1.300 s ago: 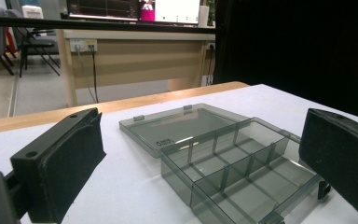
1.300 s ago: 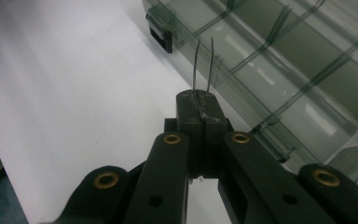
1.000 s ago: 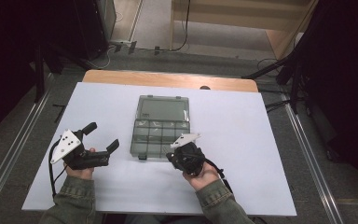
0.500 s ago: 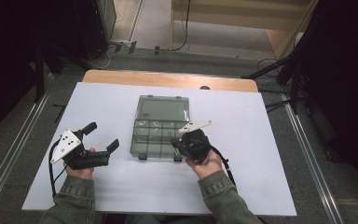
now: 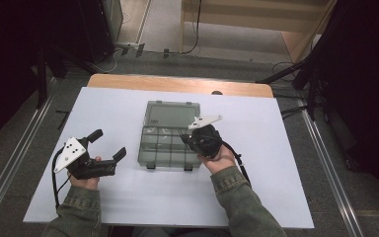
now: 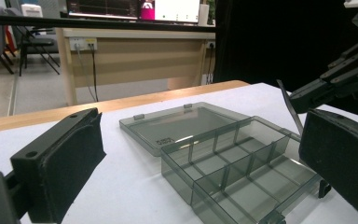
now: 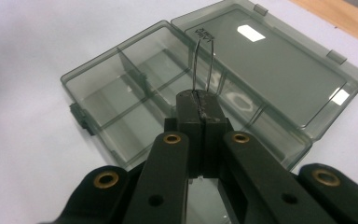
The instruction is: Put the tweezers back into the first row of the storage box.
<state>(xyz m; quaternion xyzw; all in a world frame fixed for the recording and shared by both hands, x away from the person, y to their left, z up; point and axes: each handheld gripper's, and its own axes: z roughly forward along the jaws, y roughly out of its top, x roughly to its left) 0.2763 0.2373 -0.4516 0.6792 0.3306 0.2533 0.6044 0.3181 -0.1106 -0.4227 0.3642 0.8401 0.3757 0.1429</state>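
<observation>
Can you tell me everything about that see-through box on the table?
The compartment box looks like smoky grey clear plastic. It lies open and flat on the white table, its lid folded back toward the far edge. Thin dividers split the tray into small compartments, which look empty. Two little latches stick out at the near rim. The right hand-held gripper hovers above it, shut on a thin clear divider strip.

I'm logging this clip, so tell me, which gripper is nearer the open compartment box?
Right. The right gripper hangs over the compartment box, shut on a thin clear divider. The left gripper rests open, off the box's left side.
</observation>
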